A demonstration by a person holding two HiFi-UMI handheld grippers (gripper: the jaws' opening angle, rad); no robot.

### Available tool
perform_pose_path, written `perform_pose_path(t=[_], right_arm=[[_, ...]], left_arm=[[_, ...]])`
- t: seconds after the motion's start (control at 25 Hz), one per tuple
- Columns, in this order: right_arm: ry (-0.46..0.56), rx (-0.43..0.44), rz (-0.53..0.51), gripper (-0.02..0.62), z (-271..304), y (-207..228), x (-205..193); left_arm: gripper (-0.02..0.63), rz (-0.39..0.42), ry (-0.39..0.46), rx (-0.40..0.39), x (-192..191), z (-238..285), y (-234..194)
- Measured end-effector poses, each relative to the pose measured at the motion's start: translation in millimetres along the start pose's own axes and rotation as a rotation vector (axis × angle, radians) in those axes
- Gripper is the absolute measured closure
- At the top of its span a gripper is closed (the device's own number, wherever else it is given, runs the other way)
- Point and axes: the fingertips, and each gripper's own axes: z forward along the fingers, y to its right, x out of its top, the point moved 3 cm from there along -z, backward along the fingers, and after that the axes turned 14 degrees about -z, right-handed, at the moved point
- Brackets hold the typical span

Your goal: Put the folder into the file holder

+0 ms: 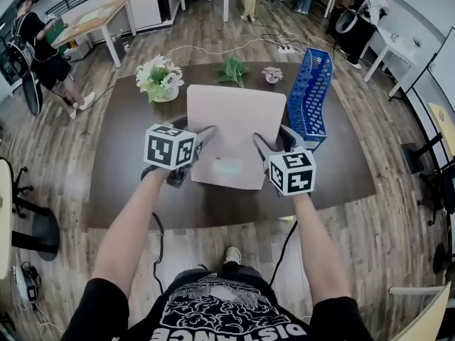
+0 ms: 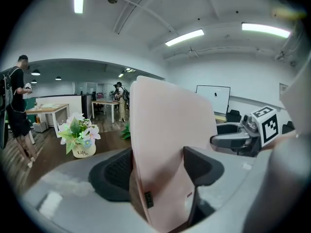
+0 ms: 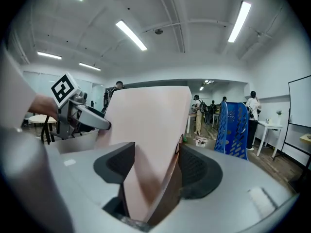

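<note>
Left claw [image 1: 205,136], right claw [image 1: 259,143] each clamp pale pink flat folder [image 1: 238,123]; forearms outstretched over dark desk [image 1: 124,148].

The shirt [image 1: 213,305] bears "DISTANCE", upside down to the camera. The flower pot [image 2: 83,152] reads "Life", it seems; the smaller print beneath is too blurred.

Floor [image 1: 57,162]: wood planks
Table [image 1: 128,183]: dark brown
Desks [image 1: 99,16]: pale, beyond the table's far edge
Ceiling lights [image 2: 184,37]: long white strips
</note>
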Motion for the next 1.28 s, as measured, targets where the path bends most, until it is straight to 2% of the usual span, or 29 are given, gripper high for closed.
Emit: perform_pose_path(t=[0.36, 1.08, 1.28], right_arm=[[0.023, -0.14, -0.085, 0.316, -37, -27, 3], [-0.049, -0.255, -0.117, 0.311, -83, -75, 4], [-0.038, -0.267, -0.118, 0.319, -89, -81, 4]], left_arm=[[0.278, 0.075, 0.033, -0.047, -13, -26, 14], [0.278, 0.139, 0.02, -0.096, -41, -70, 25], [0.276, 0.138, 0.011, -0.12, -42, -77, 26]])
